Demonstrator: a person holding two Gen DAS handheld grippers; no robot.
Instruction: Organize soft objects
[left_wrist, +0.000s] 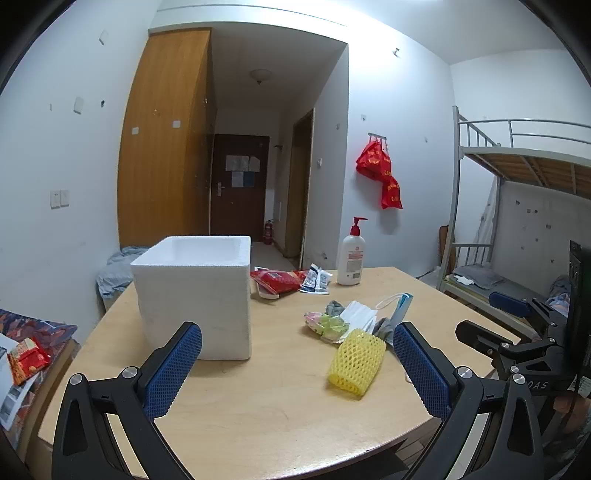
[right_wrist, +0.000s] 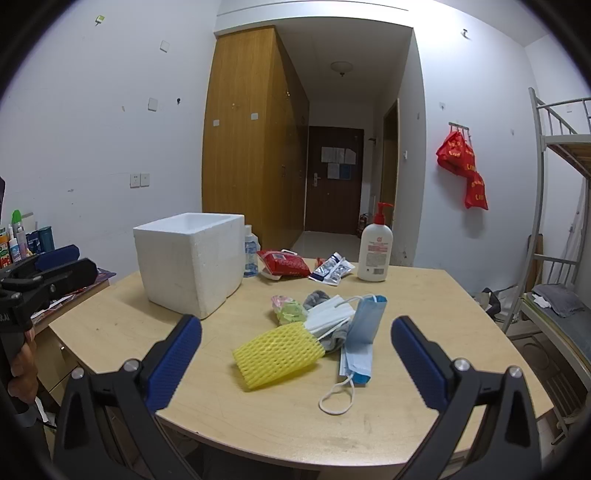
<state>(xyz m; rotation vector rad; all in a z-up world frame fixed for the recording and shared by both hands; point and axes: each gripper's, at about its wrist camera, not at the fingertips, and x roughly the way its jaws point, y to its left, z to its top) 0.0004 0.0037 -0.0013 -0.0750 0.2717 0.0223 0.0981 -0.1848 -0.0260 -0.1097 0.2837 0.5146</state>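
Note:
A pile of soft things lies mid-table: a yellow foam net sleeve (right_wrist: 277, 353) (left_wrist: 356, 363), blue face masks (right_wrist: 361, 334), white masks (right_wrist: 327, 314) (left_wrist: 357, 314), a grey cloth (right_wrist: 317, 296) and a pink-green wad (right_wrist: 287, 309) (left_wrist: 327, 322). A white foam box (left_wrist: 195, 295) (right_wrist: 190, 258) stands open-topped to the left. My left gripper (left_wrist: 297, 352) hovers open near the table's front, the box just beyond its left finger. My right gripper (right_wrist: 296, 347) is open too, the yellow sleeve lying ahead between its fingers, untouched. The right gripper (left_wrist: 491, 317) also shows at the left view's right edge.
At the table's far side stand a white pump bottle (right_wrist: 375, 248), a red packet (right_wrist: 284, 264), a dark foil packet (right_wrist: 332, 272) and a small clear bottle (right_wrist: 251, 251) behind the box. A bunk bed (left_wrist: 517, 206) is on the right, a cluttered side desk (right_wrist: 22, 243) on the left.

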